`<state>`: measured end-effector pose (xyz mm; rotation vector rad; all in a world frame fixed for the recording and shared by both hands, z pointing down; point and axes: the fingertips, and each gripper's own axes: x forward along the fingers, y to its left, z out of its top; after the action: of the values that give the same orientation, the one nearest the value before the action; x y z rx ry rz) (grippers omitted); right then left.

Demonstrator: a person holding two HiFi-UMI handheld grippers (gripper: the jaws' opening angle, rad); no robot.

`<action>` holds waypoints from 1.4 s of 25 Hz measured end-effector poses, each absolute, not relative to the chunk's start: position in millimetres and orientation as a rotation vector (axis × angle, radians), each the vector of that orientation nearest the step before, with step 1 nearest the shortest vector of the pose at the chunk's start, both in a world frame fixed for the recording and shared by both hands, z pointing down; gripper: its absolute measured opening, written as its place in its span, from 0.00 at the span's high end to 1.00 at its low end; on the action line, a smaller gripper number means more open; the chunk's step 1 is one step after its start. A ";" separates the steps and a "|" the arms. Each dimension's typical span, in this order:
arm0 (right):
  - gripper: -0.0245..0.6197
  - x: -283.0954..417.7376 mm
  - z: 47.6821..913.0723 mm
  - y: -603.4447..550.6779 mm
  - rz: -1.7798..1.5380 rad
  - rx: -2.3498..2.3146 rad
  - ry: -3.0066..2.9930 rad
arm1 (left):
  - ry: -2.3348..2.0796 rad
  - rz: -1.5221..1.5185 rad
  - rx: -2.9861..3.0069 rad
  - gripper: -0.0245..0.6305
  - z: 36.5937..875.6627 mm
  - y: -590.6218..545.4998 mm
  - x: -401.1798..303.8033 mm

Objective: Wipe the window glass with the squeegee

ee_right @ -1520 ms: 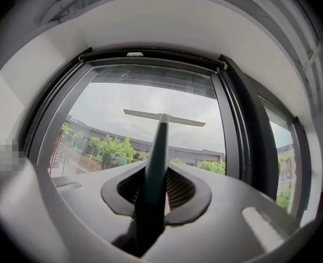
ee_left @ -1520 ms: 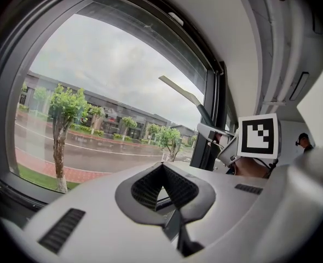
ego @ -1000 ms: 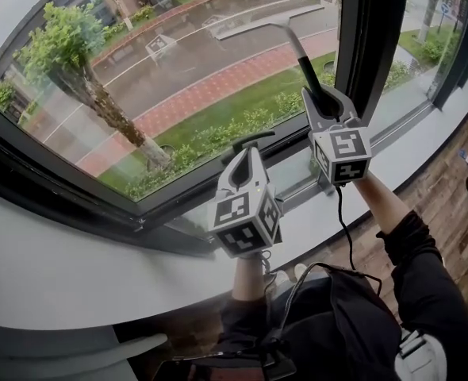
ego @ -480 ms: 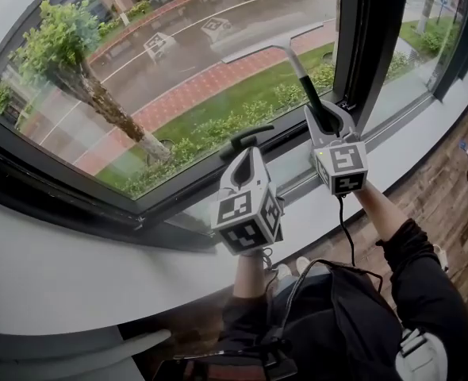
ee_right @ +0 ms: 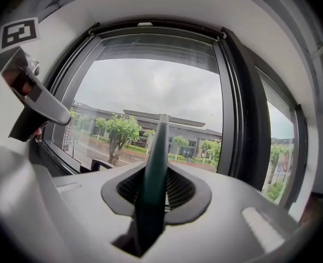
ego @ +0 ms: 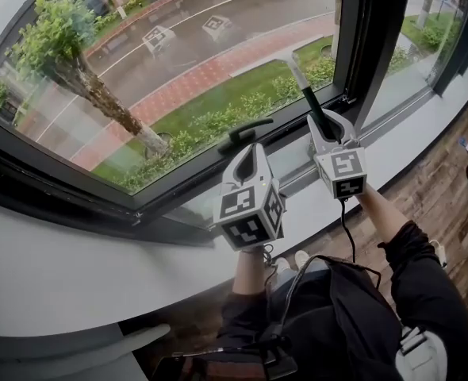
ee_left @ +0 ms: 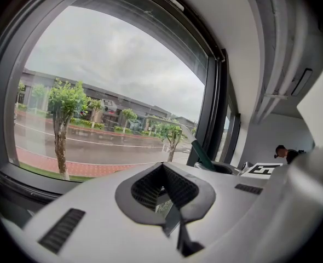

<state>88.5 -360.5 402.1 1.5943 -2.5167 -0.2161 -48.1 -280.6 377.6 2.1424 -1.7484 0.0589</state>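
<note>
Right gripper view: right gripper (ee_right: 157, 193) clamps squeegee (ee_right: 155, 147); left gripper (ee_left: 164, 196) — jaws together, empty.

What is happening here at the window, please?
A person stands at a large window, holding a gripper in each hand. The right gripper is shut on the dark green handle of the squeegee, which reaches up to the lower right part of the window glass. The left gripper is shut and holds nothing. It hangs over the sill, just below the black window handle. Whether the blade touches the glass cannot be told.
</note>
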 end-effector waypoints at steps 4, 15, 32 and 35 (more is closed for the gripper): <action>0.86 91.5 414.9 -357.6 -0.193 1.576 -2.494 | -1.730 0.072 2.143 0.96 379.7 -281.3 -42.8; 0.86 94.8 448.6 -353.1 -0.145 1.536 -2.447 | -1.696 0.094 2.172 0.96 381.1 -283.3 -29.4; 0.86 96.8 479.5 -351.1 -0.079 1.494 -2.397 | -1.690 0.111 2.160 0.96 382.0 -288.8 -32.9; 0.86 97.1 482.0 -349.3 -0.076 1.491 -2.395 | -1.679 0.114 2.154 0.96 384.9 -288.1 -31.0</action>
<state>97.1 -349.3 482.0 1.4909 -2.3947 -0.0765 -31.0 -288.1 384.9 2.1540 -1.6792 0.1138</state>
